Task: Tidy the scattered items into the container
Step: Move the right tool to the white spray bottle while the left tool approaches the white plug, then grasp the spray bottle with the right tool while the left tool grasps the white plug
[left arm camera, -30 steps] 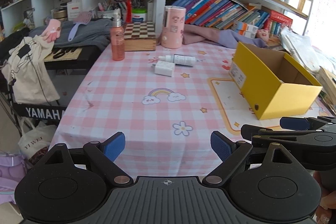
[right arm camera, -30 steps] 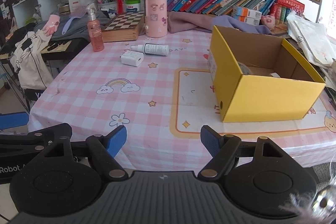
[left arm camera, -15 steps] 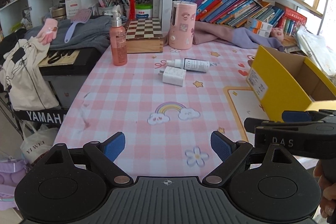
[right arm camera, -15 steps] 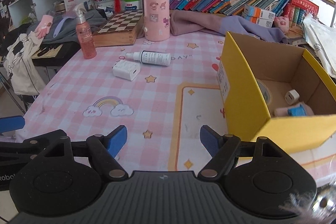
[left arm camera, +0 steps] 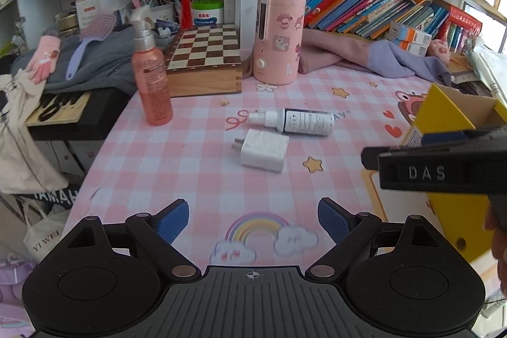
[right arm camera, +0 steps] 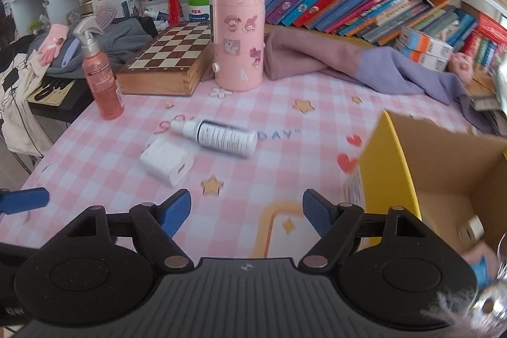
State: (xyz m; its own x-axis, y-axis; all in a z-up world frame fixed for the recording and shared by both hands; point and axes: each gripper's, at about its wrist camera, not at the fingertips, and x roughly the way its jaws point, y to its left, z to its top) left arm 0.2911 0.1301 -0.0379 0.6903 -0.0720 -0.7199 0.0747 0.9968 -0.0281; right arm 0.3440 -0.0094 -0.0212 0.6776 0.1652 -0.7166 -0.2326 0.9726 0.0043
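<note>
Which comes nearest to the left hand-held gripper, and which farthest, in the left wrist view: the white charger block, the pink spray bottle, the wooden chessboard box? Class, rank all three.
1. White charger block: lying flat on the checked cloth, just ahead of the open left hand-held gripper.
2. Pink spray bottle: upright, farther back on the left.
3. Wooden chessboard box: farthest, behind the bottle.

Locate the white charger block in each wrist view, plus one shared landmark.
Left wrist: white charger block at centre, just below the lying white bottle.
Right wrist: left of centre, below-left of the same bottle.
Shared landmark: pink sticker-covered canister beside the chessboard box.
</note>
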